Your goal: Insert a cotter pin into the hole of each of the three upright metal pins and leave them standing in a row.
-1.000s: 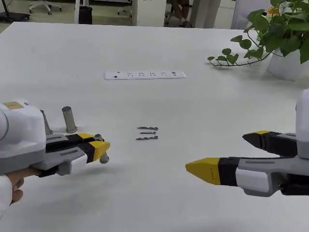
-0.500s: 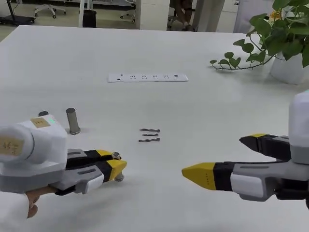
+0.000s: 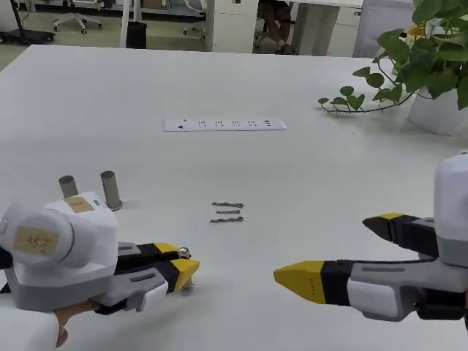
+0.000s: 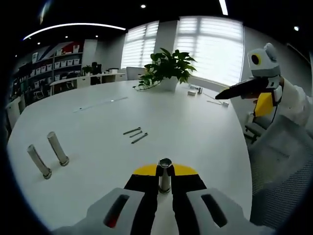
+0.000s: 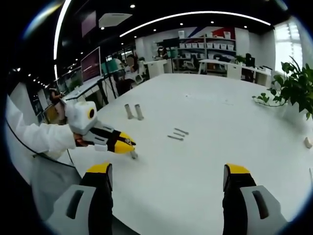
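My left gripper (image 3: 183, 267) is shut on one upright metal pin (image 4: 165, 174), its top (image 3: 183, 253) showing between the yellow tips near the table's front left. Two more metal pins (image 3: 110, 190) (image 3: 68, 186) stand side by side behind it at the left, also seen as pins (image 4: 57, 148) in the left gripper view and pins (image 5: 139, 111) in the right gripper view. Three small cotter pins (image 3: 227, 212) lie in a short stack mid-table (image 4: 135, 134) (image 5: 176, 134). My right gripper (image 3: 344, 252) is open at the front right, jaws wide apart, with nothing between them.
A white power strip (image 3: 224, 124) lies flat farther back on the white table (image 3: 292, 175). A potted green plant (image 3: 428, 58) stands at the back right corner. Office chairs and desks lie beyond the far edge.
My left gripper has carried its metal pin right and toward the table's front, away from the two standing pins. The right gripper has barely moved.
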Action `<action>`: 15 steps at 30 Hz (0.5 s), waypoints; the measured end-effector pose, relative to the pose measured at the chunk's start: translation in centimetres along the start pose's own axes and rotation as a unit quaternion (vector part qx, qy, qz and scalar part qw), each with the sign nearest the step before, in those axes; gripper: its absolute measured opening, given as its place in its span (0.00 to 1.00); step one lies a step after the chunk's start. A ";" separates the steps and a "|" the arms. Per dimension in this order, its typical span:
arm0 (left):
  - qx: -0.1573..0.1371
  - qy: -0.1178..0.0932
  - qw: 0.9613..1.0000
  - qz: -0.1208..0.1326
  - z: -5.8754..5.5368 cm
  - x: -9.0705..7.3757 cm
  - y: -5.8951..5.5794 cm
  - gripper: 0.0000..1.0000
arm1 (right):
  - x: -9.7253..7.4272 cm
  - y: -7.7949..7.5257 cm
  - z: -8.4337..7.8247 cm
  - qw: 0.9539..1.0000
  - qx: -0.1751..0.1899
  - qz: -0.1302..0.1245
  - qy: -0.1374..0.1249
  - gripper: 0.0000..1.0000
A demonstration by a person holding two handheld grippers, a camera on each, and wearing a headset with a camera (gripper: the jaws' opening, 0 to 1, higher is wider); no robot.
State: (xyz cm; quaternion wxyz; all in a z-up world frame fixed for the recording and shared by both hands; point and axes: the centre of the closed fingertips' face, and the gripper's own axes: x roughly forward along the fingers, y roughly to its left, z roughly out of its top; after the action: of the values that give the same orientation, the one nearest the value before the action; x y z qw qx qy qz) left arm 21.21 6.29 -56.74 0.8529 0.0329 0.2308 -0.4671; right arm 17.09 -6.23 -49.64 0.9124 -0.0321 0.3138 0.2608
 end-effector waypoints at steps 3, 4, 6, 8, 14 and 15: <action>-0.006 -0.001 1.000 0.000 -0.3 0.0 0.0 0.06 | -0.1 -0.2 0.3 1.000 0.003 -0.002 -0.004 0.92; -0.004 0.001 1.000 0.000 -0.4 0.1 -0.1 0.06 | 0.0 -0.2 0.4 1.000 0.004 -0.002 -0.004 0.92; -0.005 -0.004 1.000 0.000 -0.3 0.1 0.0 0.06 | 0.0 -0.4 0.5 1.000 0.006 -0.002 -0.005 0.92; -0.008 -0.006 1.000 0.001 -0.3 0.2 0.0 0.06 | 0.0 -0.4 0.6 1.000 0.006 0.000 -0.005 0.92; -0.006 -0.010 1.000 0.000 -0.2 0.2 -0.1 0.06 | 0.1 -0.4 0.6 1.000 0.003 0.000 -0.004 0.92; -0.004 -0.010 1.000 0.000 -0.2 0.2 -0.1 0.06 | 0.1 -0.4 0.7 1.000 0.003 0.001 -0.004 0.92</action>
State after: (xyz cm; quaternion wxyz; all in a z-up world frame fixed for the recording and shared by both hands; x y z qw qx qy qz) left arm 21.12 6.16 -57.01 0.8553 0.0251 0.2241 -0.4665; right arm 17.72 -6.40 -49.19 0.9134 -0.0284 0.3110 0.2610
